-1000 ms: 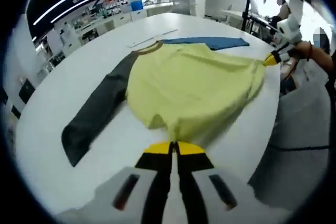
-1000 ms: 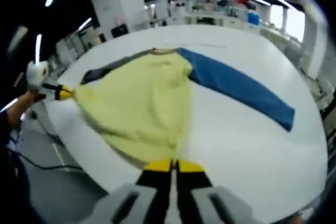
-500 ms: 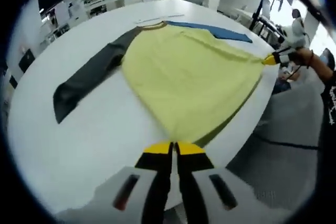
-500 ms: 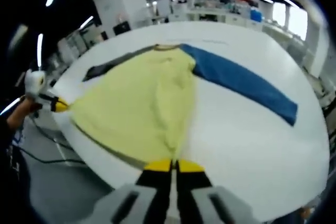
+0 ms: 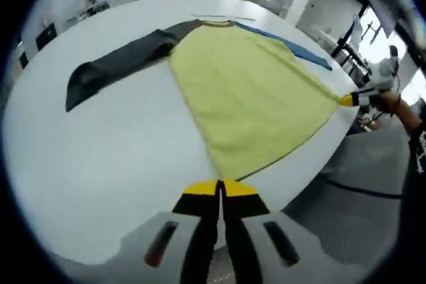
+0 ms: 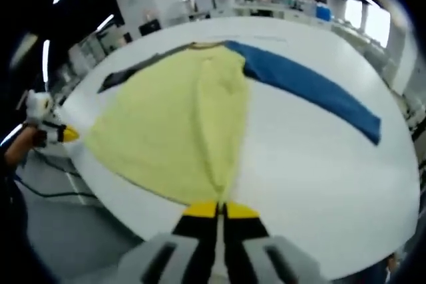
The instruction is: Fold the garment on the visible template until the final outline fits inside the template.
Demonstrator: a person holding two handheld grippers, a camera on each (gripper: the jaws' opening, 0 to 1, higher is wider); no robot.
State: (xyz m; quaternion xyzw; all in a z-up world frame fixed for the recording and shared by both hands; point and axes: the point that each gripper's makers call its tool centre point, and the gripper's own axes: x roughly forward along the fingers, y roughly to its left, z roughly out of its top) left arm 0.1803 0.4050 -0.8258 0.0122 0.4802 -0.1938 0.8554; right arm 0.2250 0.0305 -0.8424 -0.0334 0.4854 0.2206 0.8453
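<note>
Shirt (image 5: 249, 91): spread on bench (image 5: 100, 157), hem at 6 o'clock.
Left tongs (image 5: 220, 189): clamped on hem corner.
Right tongs (image 6: 220, 209): clamped on other corner.
Risk: uneven pull drags shirt over the bench edge.

No readable text, labels, brands, numbers or signs.

Nothing legible stands on the yellow garment (image 5: 253, 98) with its dark and blue sleeves, on the white table (image 5: 100, 151), or on either gripper's yellow-tipped jaws; the shelves and equipment in the background room are too blurred and small for any lettering to be made out.
</note>
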